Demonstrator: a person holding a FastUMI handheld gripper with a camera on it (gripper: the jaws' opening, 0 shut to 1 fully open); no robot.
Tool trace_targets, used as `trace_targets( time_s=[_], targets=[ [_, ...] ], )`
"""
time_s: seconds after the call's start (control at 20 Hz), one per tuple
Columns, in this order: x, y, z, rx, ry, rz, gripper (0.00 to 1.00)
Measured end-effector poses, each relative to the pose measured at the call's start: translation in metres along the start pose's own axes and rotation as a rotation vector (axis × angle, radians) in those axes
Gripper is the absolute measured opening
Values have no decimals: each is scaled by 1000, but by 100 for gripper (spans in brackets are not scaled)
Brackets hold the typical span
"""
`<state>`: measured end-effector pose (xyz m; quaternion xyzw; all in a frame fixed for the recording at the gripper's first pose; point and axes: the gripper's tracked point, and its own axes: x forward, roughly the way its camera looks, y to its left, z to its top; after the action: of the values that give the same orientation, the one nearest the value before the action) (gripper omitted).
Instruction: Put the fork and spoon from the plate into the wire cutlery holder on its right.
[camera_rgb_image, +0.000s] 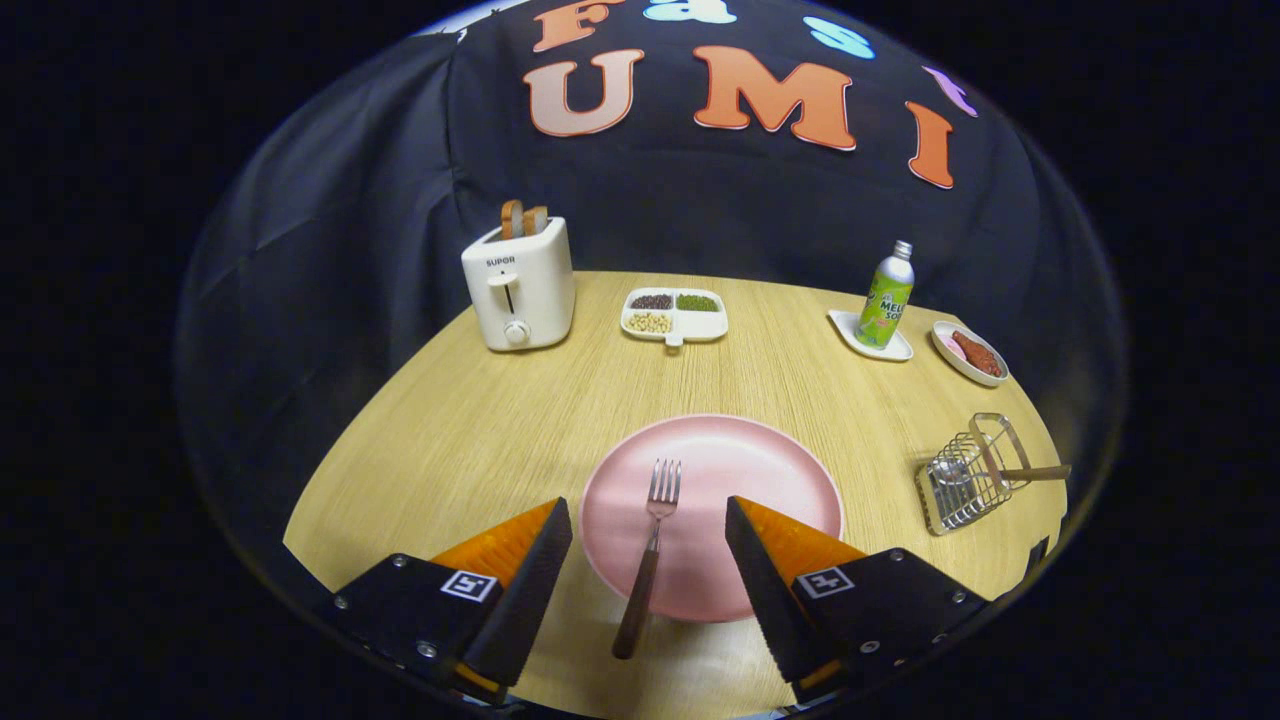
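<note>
A pink plate (770, 470) lies on the wooden table just ahead of my fingers. On it rests a fork (650, 545) with metal tines pointing away and a brown handle that overhangs the plate's near rim. My gripper (650, 535) is open, its two fingers standing on either side of the fork's handle without touching it. To the right of the plate lies the wire cutlery holder (965, 480), tipped on its side. A spoon (990, 470) sits in it, bowl inside and brown handle sticking out to the right.
At the back stand a white toaster (518, 285) with bread slices, a divided white tray (674, 315) of beans, a green bottle (886, 297) on a small dish, and a small plate (968, 352) of red food. The table's right edge runs close to the holder.
</note>
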<state>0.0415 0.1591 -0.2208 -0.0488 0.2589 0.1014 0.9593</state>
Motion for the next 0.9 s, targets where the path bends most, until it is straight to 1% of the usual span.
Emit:
trace_targets(
  time_s=[0.15, 0.4, 0.45, 0.5, 0.55, 0.6, 0.65, 0.8, 0.85, 0.9],
  targets=[
    [13, 1, -17, 20, 43, -8, 79],
    [30, 1, -36, 46, 110, -6, 60],
    [32, 0, -39, 48, 120, -10, 54],
    [33, 0, -43, 53, 132, -8, 52],
    [34, 1, -46, 58, 144, 0, 46],
    [36, 3, -47, 58, 150, 3, 43],
    [37, 2, -46, 53, 149, -1, 36],
    [39, 0, -49, 51, 162, -13, 21],
    [43, -1, -51, 58, 166, -14, 13],
    [40, -1, -49, 66, 170, -14, 10]
  ],
)
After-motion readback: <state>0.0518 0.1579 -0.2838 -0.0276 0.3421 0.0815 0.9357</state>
